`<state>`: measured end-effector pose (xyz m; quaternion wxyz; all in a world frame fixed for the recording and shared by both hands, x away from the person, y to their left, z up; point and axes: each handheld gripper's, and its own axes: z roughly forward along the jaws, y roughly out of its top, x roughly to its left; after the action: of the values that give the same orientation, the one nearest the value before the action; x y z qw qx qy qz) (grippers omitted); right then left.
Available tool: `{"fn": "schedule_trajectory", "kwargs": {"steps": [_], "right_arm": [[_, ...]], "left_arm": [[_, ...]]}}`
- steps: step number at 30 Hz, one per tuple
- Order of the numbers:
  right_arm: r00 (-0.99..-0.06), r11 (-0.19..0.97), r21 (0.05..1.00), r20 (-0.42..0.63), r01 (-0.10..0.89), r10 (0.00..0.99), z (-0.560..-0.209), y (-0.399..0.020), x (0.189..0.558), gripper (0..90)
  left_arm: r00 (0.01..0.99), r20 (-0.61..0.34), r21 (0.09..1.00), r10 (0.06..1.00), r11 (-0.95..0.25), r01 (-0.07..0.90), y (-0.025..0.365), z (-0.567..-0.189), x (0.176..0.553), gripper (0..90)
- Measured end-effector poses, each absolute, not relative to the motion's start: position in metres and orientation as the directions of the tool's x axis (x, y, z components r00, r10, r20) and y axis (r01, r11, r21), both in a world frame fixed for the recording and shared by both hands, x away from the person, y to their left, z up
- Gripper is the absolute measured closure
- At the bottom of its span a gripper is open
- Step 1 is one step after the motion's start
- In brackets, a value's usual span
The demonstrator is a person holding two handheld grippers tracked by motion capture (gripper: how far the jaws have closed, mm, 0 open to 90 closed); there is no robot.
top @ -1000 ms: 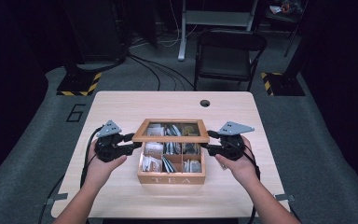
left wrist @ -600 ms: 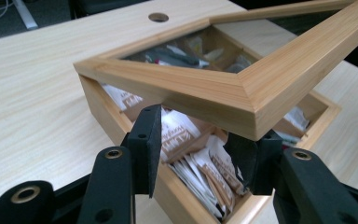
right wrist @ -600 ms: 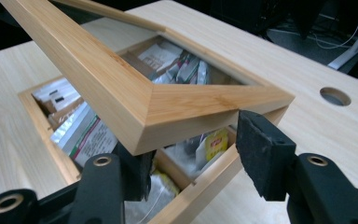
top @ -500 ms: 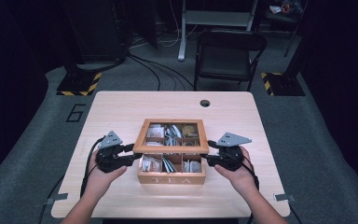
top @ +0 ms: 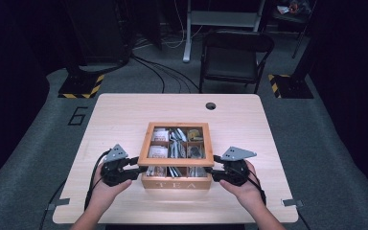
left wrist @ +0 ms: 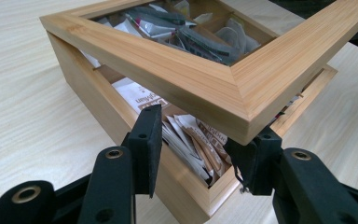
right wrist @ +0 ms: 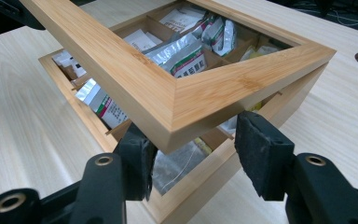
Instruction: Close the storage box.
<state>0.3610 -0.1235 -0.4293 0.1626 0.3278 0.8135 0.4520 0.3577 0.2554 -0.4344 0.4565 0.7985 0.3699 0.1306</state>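
1. High view: I see the tea box [top: 175, 182] near the front edge of the table [top: 124, 110], between my hands. Its window lid [top: 145, 143] is raised at the front, with the left gripper [top: 141, 168] and right gripper [top: 210, 171] at its two front corners.
2. Both sets of jaws stand partly apart around a lid corner. I cannot tell whether the pads pinch the wood or merely prop it from below.
3. My worry is that a corner slips off a pad. The lid would then drop on its hinge side and slam, or trap a jaw tip against the box rim.
4. Uneven hands could also twist the frame or drag the whole box towards the table edge.
5. Left gripper view: the sachets [left wrist: 191, 135] stand tall under the lid [left wrist: 242, 88] and one could get caught. From above, the pane hides that gap.
6. Right gripper view: one jaw is tucked beneath the lid [right wrist: 168, 102] and the other stands beside it. The overhead camera is too far away to show this.
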Motion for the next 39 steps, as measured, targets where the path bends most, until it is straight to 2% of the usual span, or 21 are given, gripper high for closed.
{"fn": "schedule_trajectory", "kwargs": {"steps": [10,19,24,39], "right_arm": [[-0.744,0.369,0.846,0.048,0.386,0.666,-0.434,-0.124,0.352,48.0],[-0.732,0.372,0.83,0.062,0.416,0.679,-0.443,-0.123,0.35,48.9],[-0.736,0.4,0.816,0.047,0.418,0.675,-0.45,-0.121,0.347,48.9],[-0.742,0.41,0.809,0.047,0.42,0.668,-0.458,-0.123,0.344,48.9]], "left_arm": [[0.689,-0.126,0.83,0.714,-0.304,0.467,0.254,-0.44,0.356,55.9],[0.719,-0.103,0.812,0.688,-0.359,0.46,0.254,-0.448,0.35,55.3],[0.728,-0.104,0.812,0.678,-0.365,0.456,0.251,-0.452,0.346,51.2],[0.718,-0.126,0.806,0.685,-0.351,0.476,0.254,-0.459,0.338,54.1]]}}
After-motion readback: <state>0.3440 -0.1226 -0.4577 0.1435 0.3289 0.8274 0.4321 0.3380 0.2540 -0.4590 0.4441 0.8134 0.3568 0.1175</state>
